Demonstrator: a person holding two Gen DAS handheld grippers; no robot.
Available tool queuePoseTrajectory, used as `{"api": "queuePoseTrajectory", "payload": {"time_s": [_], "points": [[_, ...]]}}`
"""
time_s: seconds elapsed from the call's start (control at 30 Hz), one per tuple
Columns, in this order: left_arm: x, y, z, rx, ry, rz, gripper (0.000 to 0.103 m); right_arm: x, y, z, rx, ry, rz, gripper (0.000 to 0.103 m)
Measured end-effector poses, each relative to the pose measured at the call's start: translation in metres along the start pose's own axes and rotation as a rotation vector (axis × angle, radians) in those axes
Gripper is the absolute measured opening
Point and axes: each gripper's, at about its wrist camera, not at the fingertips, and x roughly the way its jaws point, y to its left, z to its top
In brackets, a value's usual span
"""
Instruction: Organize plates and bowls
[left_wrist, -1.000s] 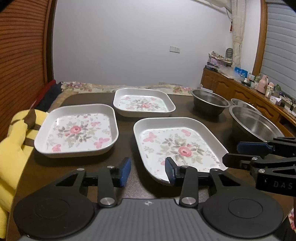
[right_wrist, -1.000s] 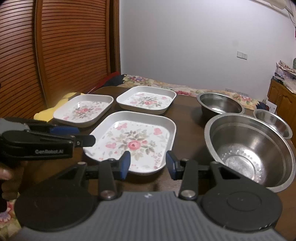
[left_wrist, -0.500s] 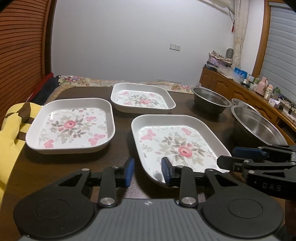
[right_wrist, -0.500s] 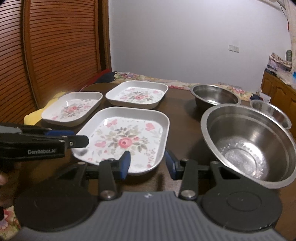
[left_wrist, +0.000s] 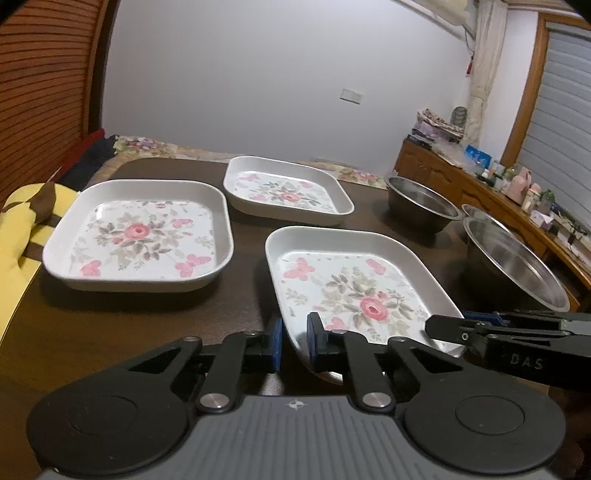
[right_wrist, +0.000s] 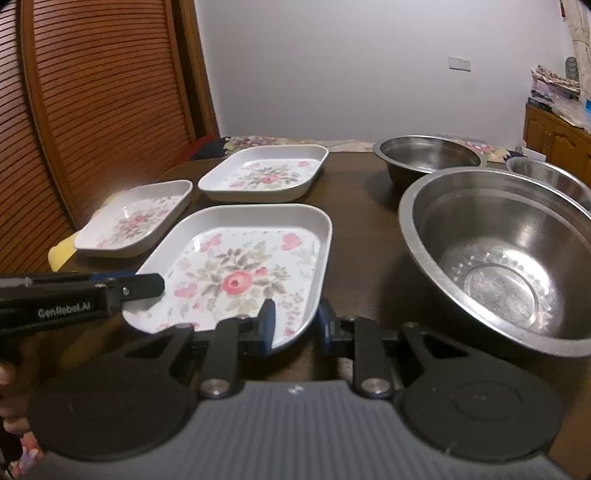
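Three white floral plates lie on the dark table. The near plate (left_wrist: 354, 291) (right_wrist: 240, 266) is between both grippers. My left gripper (left_wrist: 294, 341) straddles its near-left rim, jaws closing, one pad inside, one outside with a thin dark gap showing. From the right wrist view it (right_wrist: 147, 286) reaches in over that corner. My right gripper (right_wrist: 294, 325) straddles the near-right rim, jaws closing with clear gaps; it (left_wrist: 443, 326) appears at the plate's right corner. The left plate (left_wrist: 140, 236) and far plate (left_wrist: 284, 192) lie beyond. A large steel bowl (right_wrist: 498, 258) stands to the right.
Two more steel bowls, one at the far side (right_wrist: 428, 155) and a small one (right_wrist: 546, 173), stand behind the large bowl. A yellow bag (left_wrist: 18, 236) rests off the table's left edge. A slatted wooden door (right_wrist: 92, 92) is at the left, a cluttered sideboard (left_wrist: 498, 184) at the right.
Both grippers have narrowed their jaws and come forward onto the near plate's rim, which now sits between each pair of pads. The plates and bowls have not moved.
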Motion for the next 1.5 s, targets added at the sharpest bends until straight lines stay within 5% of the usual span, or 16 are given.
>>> {"api": "queuePoseTrajectory", "payload": {"time_s": [0.6,1.5], "points": [[-0.051,-0.020,-0.029,0.071,-0.033,-0.007,0.014,-0.054,-0.015,-0.028,0.056,-0.023,0.138,0.022],[-0.060,-0.046,-0.063,0.087,-0.021,-0.020,0.016,-0.071,-0.023,-0.057,0.061,-0.033,0.108,0.022]]}}
